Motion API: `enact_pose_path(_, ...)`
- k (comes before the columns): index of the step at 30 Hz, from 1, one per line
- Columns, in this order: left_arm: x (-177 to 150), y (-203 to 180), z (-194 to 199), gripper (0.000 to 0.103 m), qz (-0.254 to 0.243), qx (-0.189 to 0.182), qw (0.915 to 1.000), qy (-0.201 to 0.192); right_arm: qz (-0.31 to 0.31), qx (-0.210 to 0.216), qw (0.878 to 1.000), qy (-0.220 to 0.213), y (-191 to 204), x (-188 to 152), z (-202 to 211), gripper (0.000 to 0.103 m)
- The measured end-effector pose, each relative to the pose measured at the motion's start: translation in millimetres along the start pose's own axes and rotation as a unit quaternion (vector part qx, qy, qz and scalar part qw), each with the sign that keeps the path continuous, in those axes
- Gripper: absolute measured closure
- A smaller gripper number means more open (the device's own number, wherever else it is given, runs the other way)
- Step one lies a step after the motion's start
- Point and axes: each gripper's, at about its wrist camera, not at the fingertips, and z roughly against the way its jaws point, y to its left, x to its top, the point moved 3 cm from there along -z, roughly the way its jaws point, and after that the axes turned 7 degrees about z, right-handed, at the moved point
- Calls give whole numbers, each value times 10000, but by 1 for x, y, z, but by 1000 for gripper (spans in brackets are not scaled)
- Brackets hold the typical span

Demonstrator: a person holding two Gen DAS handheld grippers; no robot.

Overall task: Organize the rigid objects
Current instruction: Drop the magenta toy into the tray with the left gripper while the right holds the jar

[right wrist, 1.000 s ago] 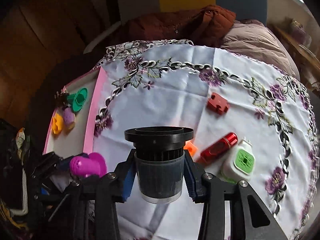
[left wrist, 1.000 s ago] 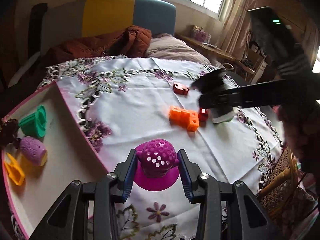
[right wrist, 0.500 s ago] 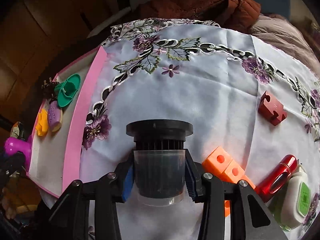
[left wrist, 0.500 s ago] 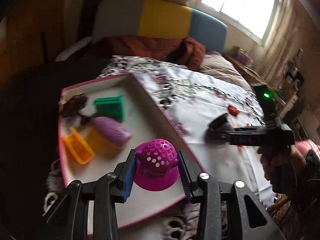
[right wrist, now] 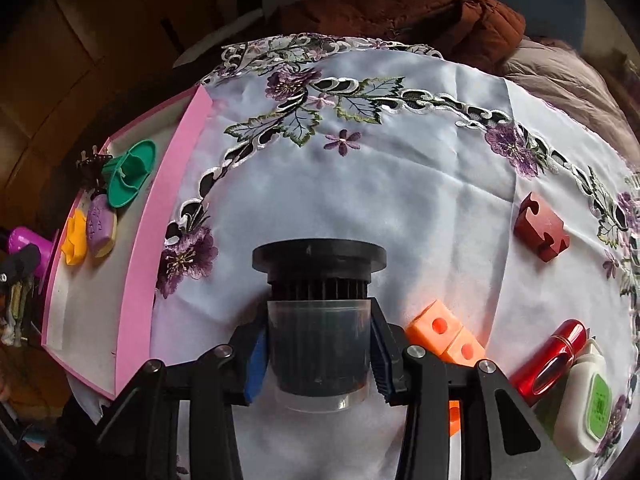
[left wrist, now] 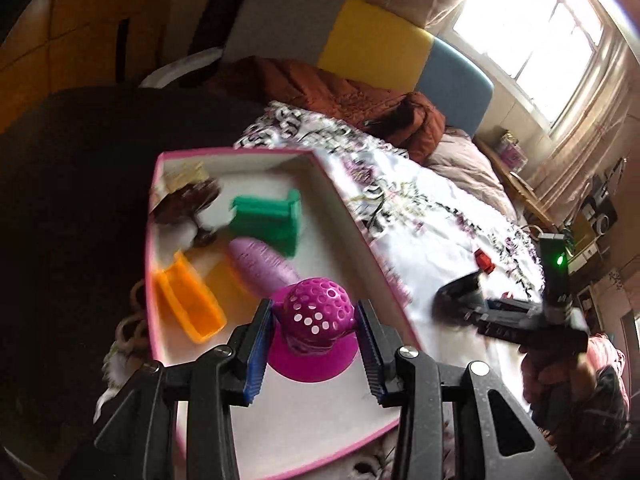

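Note:
My left gripper (left wrist: 316,344) is shut on a magenta perforated dome toy (left wrist: 316,322) and holds it over the near part of the pink-rimmed white tray (left wrist: 348,216). In the tray lie a green piece (left wrist: 272,220), a lilac oval (left wrist: 262,266), an orange scoop (left wrist: 188,306) and a dark brown item (left wrist: 184,204). My right gripper (right wrist: 318,354) is shut on a black flanged cylinder in a clear cup (right wrist: 318,320), above the embroidered white cloth (right wrist: 400,152). From the right wrist view, the tray (right wrist: 138,276) lies at the left edge.
On the cloth lie orange cubes (right wrist: 444,338), a dark red puzzle block (right wrist: 540,226), a red tube (right wrist: 550,356) and a white-green case (right wrist: 584,404). A rust-brown jacket (left wrist: 340,92) and a colourful headboard stand behind. A person's hand (left wrist: 560,372) holds the right gripper.
My left gripper swung left with the magenta toy, from over the cloth to over the tray, and rolled. My right gripper sank toward the cloth with the black cylinder still held.

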Motion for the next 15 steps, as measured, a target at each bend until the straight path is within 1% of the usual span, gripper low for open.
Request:
enact_pose_path(7, 25, -22, -28, 63, 47, -280, 9996, 94, 49, -47, 10000, 9, 1, 0, 0, 59)
enact_pose_path(9, 32, -25, -38, 63, 27, -232, 9997, 92, 58, -54, 10000, 14, 1, 0, 0, 59)
enact_pose_path(11, 38, -23, -51, 63, 119, -229, 9995, 163, 66, -55, 10000, 16, 1, 0, 0, 59)
enact_pose_path(13, 44, -20, -65, 63, 120, -129, 9996, 225, 80, -62, 9999, 20, 1, 0, 0, 59)
enact_pose_path(15, 47, -18, -81, 63, 107, -48, 9991, 399, 90, -64, 9999, 25, 1, 0, 0, 59)
